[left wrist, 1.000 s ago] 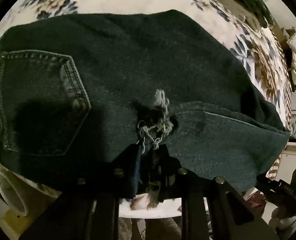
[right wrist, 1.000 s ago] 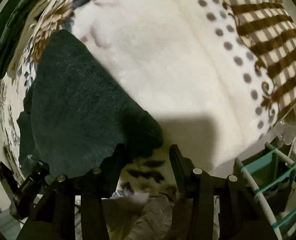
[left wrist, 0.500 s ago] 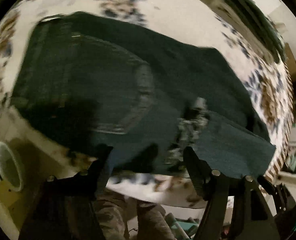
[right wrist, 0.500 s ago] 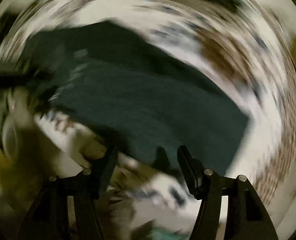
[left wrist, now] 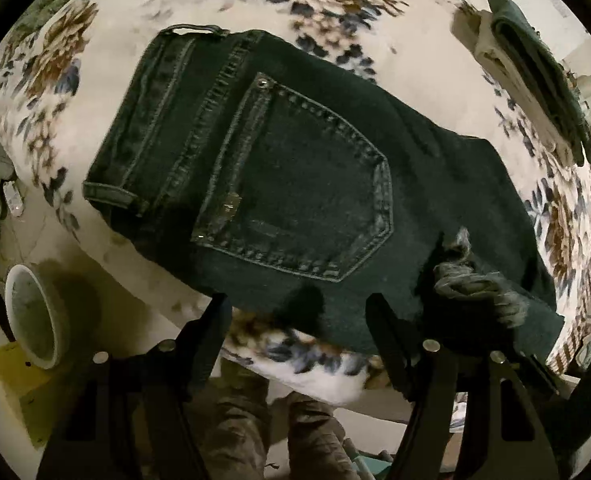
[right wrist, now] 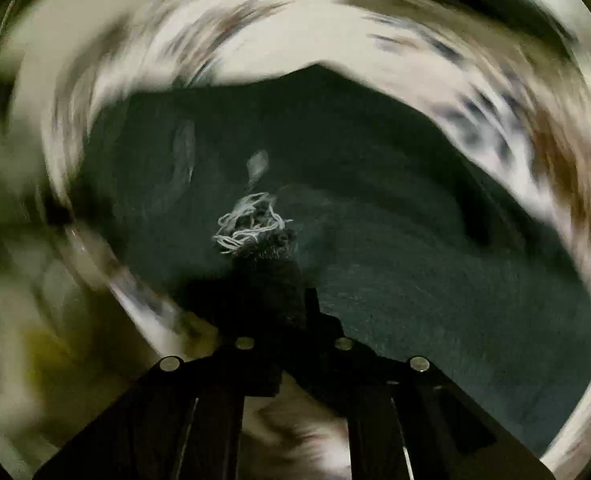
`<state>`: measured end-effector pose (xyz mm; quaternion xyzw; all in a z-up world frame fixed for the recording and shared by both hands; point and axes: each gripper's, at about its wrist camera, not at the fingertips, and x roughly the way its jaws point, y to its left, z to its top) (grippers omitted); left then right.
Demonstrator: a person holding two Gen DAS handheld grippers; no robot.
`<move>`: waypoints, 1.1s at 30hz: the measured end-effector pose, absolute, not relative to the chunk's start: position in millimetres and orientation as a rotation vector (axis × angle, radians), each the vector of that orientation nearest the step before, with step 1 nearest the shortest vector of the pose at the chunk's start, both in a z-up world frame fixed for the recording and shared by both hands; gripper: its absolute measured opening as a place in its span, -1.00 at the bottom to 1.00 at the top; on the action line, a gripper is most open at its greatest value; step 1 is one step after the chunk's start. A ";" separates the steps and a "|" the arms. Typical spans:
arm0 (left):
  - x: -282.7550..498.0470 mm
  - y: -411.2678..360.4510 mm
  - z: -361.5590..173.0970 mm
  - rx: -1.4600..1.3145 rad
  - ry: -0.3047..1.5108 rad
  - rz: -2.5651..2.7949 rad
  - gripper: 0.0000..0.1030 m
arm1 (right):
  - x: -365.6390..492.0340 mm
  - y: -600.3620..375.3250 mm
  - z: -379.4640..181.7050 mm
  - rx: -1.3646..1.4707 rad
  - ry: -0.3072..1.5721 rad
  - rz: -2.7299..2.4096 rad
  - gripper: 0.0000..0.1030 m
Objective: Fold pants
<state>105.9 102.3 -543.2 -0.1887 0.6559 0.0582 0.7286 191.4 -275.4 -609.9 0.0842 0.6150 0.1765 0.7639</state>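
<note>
Dark denim pants lie folded on a floral blanket, back pocket and waistband facing up, with a frayed hem at the right. My left gripper is open and empty at the near edge of the pants. In the right wrist view the picture is blurred by motion. My right gripper is shut on the frayed hem of the pants.
A white cup sits on a yellow block at the lower left, off the bed. Folded dark clothes lie at the far right of the blanket. The person's legs stand below the bed edge.
My left gripper let go of the frayed hem, opened and drew back to the left. My right gripper swung over from the bare blanket and closed on the frayed hem.
</note>
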 end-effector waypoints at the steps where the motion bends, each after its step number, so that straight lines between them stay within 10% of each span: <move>1: 107.1 100.3 -543.8 -0.418 1.447 0.128 0.31 | 194.2 -299.3 -604.4 0.298 1.327 0.326 -0.84; 12: 123.5 38.4 -532.2 -0.384 1.429 0.024 0.31 | 115.9 -552.9 -513.2 0.804 0.979 -0.204 -0.84; 25: 153.1 -108.1 -547.3 -0.253 1.466 -0.197 0.31 | -34.7 -768.6 -557.2 1.081 0.703 -0.663 -0.83; 33: 151.2 -171.0 -551.0 -0.159 1.485 -0.293 0.31 | -80.2 -789.3 -623.3 1.375 0.749 -0.579 0.04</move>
